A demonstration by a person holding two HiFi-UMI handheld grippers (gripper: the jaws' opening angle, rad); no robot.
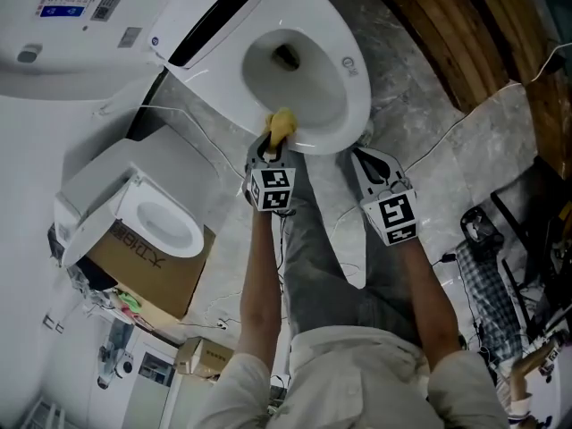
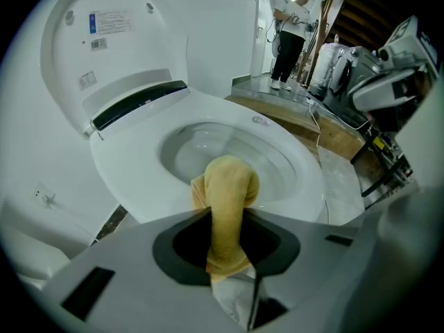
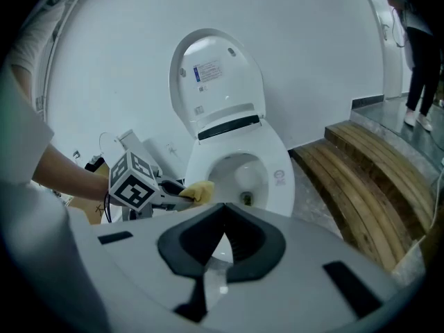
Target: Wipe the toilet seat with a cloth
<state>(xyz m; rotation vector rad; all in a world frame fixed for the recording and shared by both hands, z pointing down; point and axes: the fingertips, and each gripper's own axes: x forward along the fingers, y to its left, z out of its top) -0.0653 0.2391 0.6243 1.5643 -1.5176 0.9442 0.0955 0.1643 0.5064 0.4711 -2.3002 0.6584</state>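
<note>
A white toilet stands with its lid (image 1: 80, 25) raised; its seat (image 1: 353, 96) rings the open bowl. A yellow cloth (image 1: 281, 123) rests on the seat's near rim, and my left gripper (image 1: 275, 139) is shut on it. In the left gripper view the cloth (image 2: 225, 193) hangs folded between the jaws of the left gripper (image 2: 225, 220), over the seat (image 2: 132, 179). My right gripper (image 1: 359, 153) hovers just right of the bowl's front, above the floor, touching nothing. In its own view the right gripper (image 3: 224, 210) has its jaw tips together and nothing between them, and the cloth (image 3: 201, 190) shows at the left.
A second white toilet part (image 1: 156, 222) sits on a cardboard box (image 1: 152, 280) to the left. Wooden steps (image 1: 447, 25) run along the right. Thin cables (image 1: 447, 132) cross the marble floor. Equipment and a checked cloth (image 1: 496, 275) crowd the right side. A person (image 2: 288, 33) stands far behind.
</note>
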